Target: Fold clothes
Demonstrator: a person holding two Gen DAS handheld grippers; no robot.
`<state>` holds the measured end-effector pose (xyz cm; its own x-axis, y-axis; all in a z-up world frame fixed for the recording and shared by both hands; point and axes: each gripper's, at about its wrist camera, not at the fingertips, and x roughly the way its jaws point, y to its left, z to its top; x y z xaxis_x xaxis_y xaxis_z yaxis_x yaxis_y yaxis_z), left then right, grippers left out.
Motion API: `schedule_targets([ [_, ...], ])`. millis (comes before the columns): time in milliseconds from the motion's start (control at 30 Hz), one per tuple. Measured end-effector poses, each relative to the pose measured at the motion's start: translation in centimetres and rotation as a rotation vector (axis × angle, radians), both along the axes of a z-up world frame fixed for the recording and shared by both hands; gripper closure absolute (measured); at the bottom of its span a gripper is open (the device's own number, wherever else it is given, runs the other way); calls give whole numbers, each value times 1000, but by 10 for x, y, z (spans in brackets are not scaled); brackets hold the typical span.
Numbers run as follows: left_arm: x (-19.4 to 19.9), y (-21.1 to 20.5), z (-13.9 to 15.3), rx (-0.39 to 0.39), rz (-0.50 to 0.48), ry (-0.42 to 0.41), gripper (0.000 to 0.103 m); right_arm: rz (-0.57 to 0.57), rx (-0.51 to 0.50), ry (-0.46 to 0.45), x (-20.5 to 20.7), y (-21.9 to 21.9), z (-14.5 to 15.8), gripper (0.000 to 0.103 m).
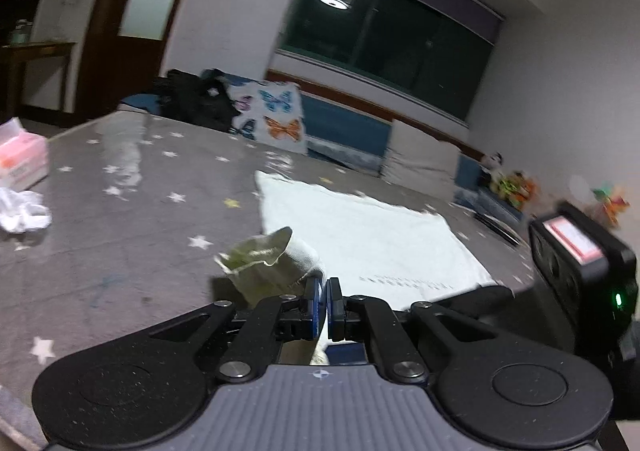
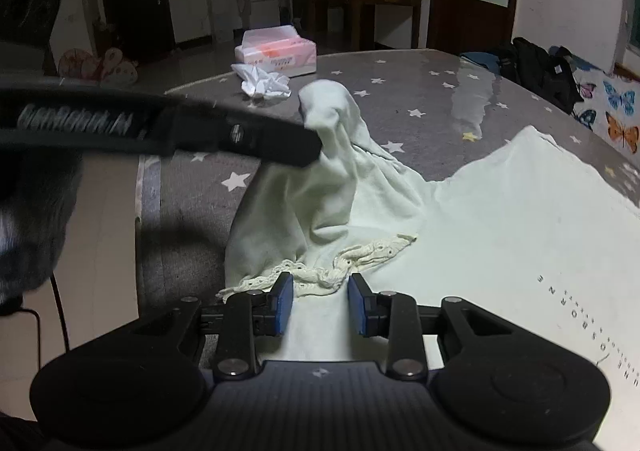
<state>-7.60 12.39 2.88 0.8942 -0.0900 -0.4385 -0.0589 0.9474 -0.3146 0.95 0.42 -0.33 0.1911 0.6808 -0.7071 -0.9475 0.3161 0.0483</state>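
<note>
The left tool (image 1: 323, 293) has its blue pads pressed together on a bunched corner of the pale shirt (image 2: 500, 227), lifting that corner into a peak at upper centre of the right wrist view. The rest of the shirt lies spread over the grey star-patterned worktop (image 2: 420, 99), filling the lower right of that view, with a lace-trimmed neckline (image 2: 340, 263) just ahead of the right tool (image 2: 320, 301), whose pads stand apart around nothing. A tissue box (image 2: 280, 51) and what looks like crumpled tissue (image 2: 264, 85) sit near the far edge, upper centre.
</note>
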Motion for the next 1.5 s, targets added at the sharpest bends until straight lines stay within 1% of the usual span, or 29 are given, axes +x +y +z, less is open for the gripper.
schedule_targets([
  [100,4,-12,-4,12,-54,4,99,-23,2,0,6,-13,3,73],
  [200,9,-24,-11,22,-108,24,99,-62,-12,-16,15,-28,5,73],
  [333,16,-39,-25,49,-176,74,98,-161,-21,-34,36,-45,10,73],
  [467,17,-48,-35,50,-231,117,97,-234,24,-21,59,-52,23,73],
  [567,12,-48,-31,62,-248,106,96,-244,64,-24,67,-48,34,73],
  [633,8,-43,-24,62,-229,79,96,-234,87,-30,70,-39,40,74],
  [733,7,-32,-16,59,-175,49,96,-204,96,-28,70,-23,40,74],
  [867,13,-25,-28,65,-133,115,96,-165,78,-25,75,0,32,74],
  [933,12,-25,-37,63,-139,154,96,-157,68,-20,78,10,27,74],
  [1000,9,-26,-43,55,-144,174,96,-152,55,-4,84,22,21,74],
  [1100,3,-26,-44,42,-142,173,96,-143,35,0,90,35,12,74],
  [1200,0,-24,-38,55,-125,155,96,-140,7,3,96,44,2,74],
  [1267,0,-18,-37,54,-98,155,96,-133,-6,7,99,48,-2,78],
  [1300,0,-16,-37,53,-85,156,94,-129,-9,11,100,49,-4,81],
  [1333,0,-13,-37,53,-72,156,88,-125,-10,15,100,50,-4,84],
  [1367,1,-10,-36,52,-58,156,77,-121,-11,18,100,51,-4,85],
  [1433,1,-5,-35,51,-32,156,68,-112,-12,22,100,51,-4,90],
  [1500,1,-1,-36,47,-11,162,65,-111,-8,23,100,52,-3,95],
])
